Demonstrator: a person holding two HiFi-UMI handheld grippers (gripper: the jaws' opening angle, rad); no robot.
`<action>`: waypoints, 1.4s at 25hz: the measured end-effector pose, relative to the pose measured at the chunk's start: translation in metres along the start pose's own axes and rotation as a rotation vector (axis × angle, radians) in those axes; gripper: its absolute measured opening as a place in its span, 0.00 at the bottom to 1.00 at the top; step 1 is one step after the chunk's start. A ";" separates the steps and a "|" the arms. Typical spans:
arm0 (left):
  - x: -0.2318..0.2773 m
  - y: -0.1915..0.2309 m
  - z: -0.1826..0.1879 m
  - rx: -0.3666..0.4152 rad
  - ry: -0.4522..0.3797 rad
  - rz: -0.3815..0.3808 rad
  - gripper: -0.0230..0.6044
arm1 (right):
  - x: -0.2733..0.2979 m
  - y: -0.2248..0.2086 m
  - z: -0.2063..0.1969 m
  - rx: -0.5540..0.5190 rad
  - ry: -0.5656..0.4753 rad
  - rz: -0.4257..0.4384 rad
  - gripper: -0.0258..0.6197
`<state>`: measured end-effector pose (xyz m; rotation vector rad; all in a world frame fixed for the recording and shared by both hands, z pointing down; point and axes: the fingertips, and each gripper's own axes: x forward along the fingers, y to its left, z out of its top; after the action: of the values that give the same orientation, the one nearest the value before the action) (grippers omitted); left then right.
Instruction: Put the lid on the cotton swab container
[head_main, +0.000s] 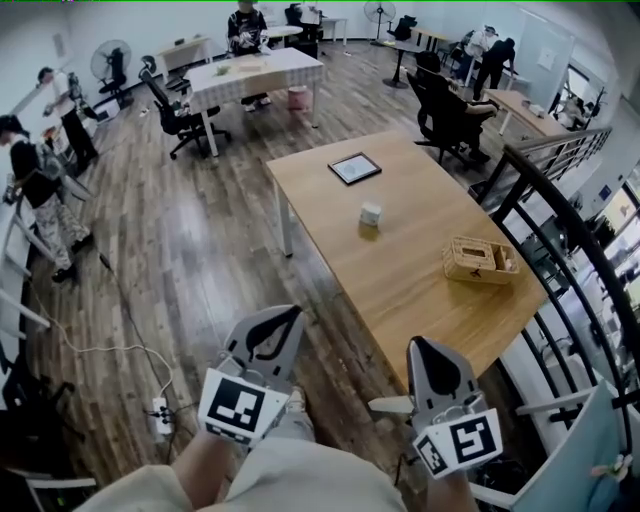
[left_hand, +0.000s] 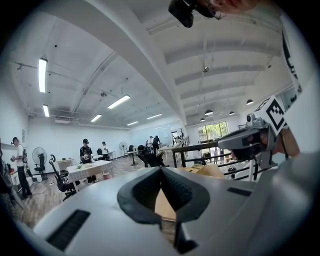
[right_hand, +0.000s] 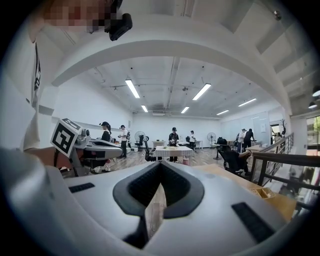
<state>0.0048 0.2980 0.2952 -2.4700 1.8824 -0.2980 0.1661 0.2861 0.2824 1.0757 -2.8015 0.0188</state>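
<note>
Wooden table (head_main: 400, 290), head view: small white container (head_main: 370, 213) mid-table, well apart from both grippers; lid not distinguishable. Wicker basket (head_main: 480, 260) and dark tablet (head_main: 355, 168) also on table.
Left gripper view: left gripper (left_hand: 161, 172) closed, empty.
Right gripper view: right gripper (right_hand: 160, 166) closed, empty.
Likely risk: tipping or shoving light container if pressed unsteadied.
No legible writing; square markers only.

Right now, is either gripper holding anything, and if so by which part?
Nothing is held. The left gripper and the right gripper each have their jaws closed tip to tip with nothing between, both short of the light wooden table.
</note>
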 end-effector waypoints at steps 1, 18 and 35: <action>0.010 0.013 -0.001 0.001 0.002 -0.005 0.07 | 0.015 -0.003 0.003 0.001 0.001 -0.007 0.08; 0.133 0.153 -0.024 0.007 0.014 -0.102 0.07 | 0.186 -0.044 0.005 0.003 0.056 -0.123 0.08; 0.303 0.216 -0.035 0.033 0.079 -0.167 0.07 | 0.320 -0.166 -0.016 0.073 0.099 -0.163 0.08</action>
<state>-0.1298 -0.0475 0.3430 -2.6352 1.6850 -0.4334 0.0440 -0.0495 0.3351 1.2800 -2.6356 0.1538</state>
